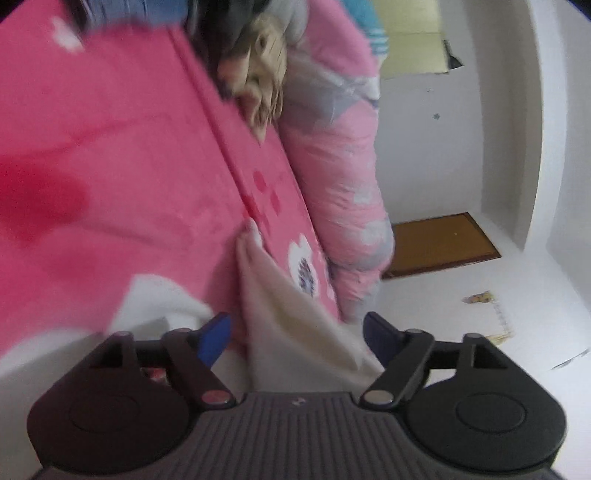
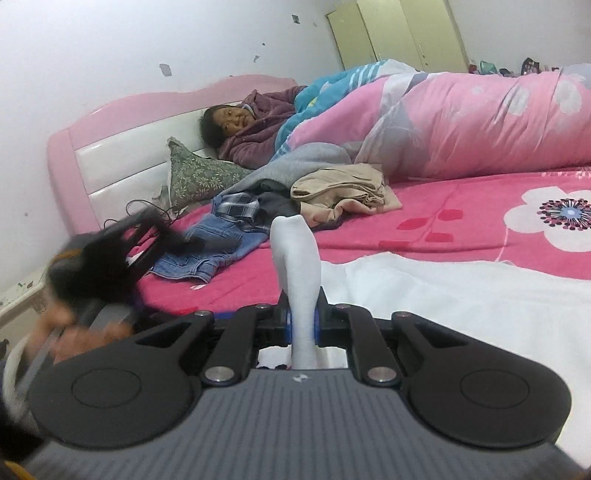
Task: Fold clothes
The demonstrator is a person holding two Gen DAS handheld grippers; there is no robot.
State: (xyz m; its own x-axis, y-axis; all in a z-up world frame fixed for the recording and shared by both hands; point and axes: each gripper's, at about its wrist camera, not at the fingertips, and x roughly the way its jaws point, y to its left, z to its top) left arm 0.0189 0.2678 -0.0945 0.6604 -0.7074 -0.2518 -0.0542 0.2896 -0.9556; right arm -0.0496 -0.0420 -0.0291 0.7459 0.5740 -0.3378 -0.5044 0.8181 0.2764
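**Claw on the right clamped on white sock, left claw wide**

Right claw [image 2: 303, 325] pinched tight on a white knitted sock [image 2: 295, 258], standing upright between the blue pads and rising above the fingers, toe end bent over at the top. Left claw [image 1: 295, 332] spread wide, blue fingertips [image 1: 214, 338] well apart, nothing pressed between them; only a cream-white cloth [image 1: 291, 314] lying in the gap, on the edge of the bed.

Spread beneath both: a bright pink bedcover with white flower prints [image 2: 461, 229]. Heaped further back on it, crumpled blue denim jeans [image 2: 207, 251], a checked blue-and-white shirt [image 2: 236, 205], a folded beige garment [image 2: 343, 192] and a grey blanket [image 2: 295, 160]. Behind the heap, a rolled pink floral quilt [image 2: 480, 122] and a person in a purple fleece top [image 2: 258, 129] lying against the pink-and-white headboard [image 2: 122, 147], beside a green leaf-print cushion [image 2: 199, 177]. Pale yellow wardrobe [image 2: 399, 33] in the far corner.

At the left rim of the right wrist view, blurred dark shape of the other claw and a hand [image 2: 66, 328], details smeared. Left wrist view tilted and blurred; sock's lower end hidden behind the claw body.
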